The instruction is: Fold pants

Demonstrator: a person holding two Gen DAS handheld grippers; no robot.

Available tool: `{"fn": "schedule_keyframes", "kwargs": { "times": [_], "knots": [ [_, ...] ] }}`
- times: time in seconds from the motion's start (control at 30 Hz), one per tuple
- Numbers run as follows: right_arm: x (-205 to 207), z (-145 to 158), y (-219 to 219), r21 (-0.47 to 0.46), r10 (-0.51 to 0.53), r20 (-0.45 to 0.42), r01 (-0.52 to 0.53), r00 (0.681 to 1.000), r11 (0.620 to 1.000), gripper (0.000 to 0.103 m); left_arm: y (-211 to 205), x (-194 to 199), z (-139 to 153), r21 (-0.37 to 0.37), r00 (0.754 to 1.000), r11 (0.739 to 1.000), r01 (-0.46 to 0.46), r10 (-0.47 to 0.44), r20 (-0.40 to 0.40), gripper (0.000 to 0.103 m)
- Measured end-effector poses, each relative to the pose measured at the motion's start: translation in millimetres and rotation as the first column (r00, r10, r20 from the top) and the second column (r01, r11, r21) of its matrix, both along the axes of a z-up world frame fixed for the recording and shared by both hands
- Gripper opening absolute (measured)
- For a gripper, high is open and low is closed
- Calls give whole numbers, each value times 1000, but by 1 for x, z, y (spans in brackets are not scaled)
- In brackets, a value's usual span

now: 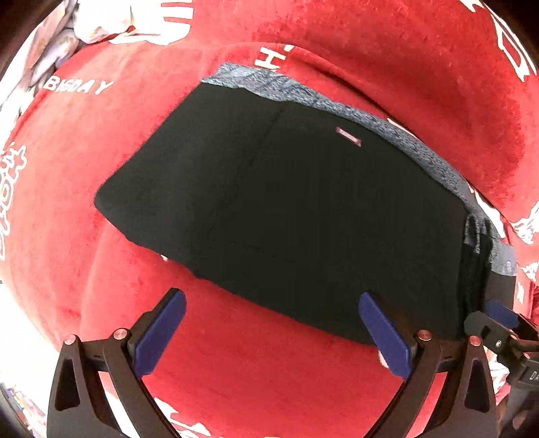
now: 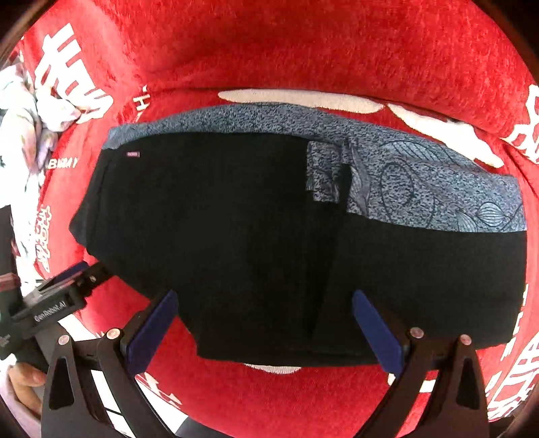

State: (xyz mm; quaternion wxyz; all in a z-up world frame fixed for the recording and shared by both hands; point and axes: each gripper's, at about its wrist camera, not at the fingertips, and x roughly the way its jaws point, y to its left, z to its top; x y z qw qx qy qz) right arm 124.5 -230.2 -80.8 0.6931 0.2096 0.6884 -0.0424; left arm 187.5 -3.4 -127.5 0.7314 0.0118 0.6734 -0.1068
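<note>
Black pants (image 1: 286, 215) (image 2: 269, 242) lie folded flat on a red plush blanket, with a grey-blue patterned band (image 2: 421, 188) (image 1: 387, 128) along their far edge. A small pink label (image 1: 349, 136) (image 2: 132, 154) shows on the black cloth. My left gripper (image 1: 273, 332) is open just above the near edge of the pants, nothing between its blue pads (image 1: 161, 332). My right gripper (image 2: 266, 330) is open over the near hem, its blue pads (image 2: 377, 332) spread wide. Each gripper shows in the other's view: the right one (image 1: 498, 323), the left one (image 2: 64, 286).
The red blanket (image 1: 235, 353) (image 2: 303, 43) with white lettering covers the whole surface. A crumpled pale floral cloth (image 2: 27, 111) (image 1: 87, 23) lies at the far left. A hand (image 2: 23, 380) holds the left gripper's handle.
</note>
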Motion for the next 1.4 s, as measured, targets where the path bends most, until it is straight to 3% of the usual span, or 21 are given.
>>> {"fn": "schedule_keyframes", "kwargs": {
  "times": [0.73, 1.03, 1.13, 1.27, 1.4],
  "knots": [
    [6, -14, 12, -50, 18, -64, -21, 998, 999, 103, 30, 8, -2, -40, 999, 998, -53, 53, -1, 103],
    [9, -17, 14, -55, 20, -73, -24, 997, 998, 103, 53, 13, 0, -126, 994, 986, -106, 107, -3, 103],
    [9, -18, 15, -59, 21, -76, -25, 997, 998, 103, 68, 21, -3, -207, 990, 968, -140, 137, -27, 103],
    [9, -19, 15, -60, 15, -79, -19, 997, 998, 103, 94, 23, -18, -369, 972, 900, -233, 200, -126, 103],
    [10, -20, 14, -58, 21, -79, -26, 997, 998, 103, 101, 23, -20, -464, 971, 853, -237, 206, -117, 103]
  ]
}}
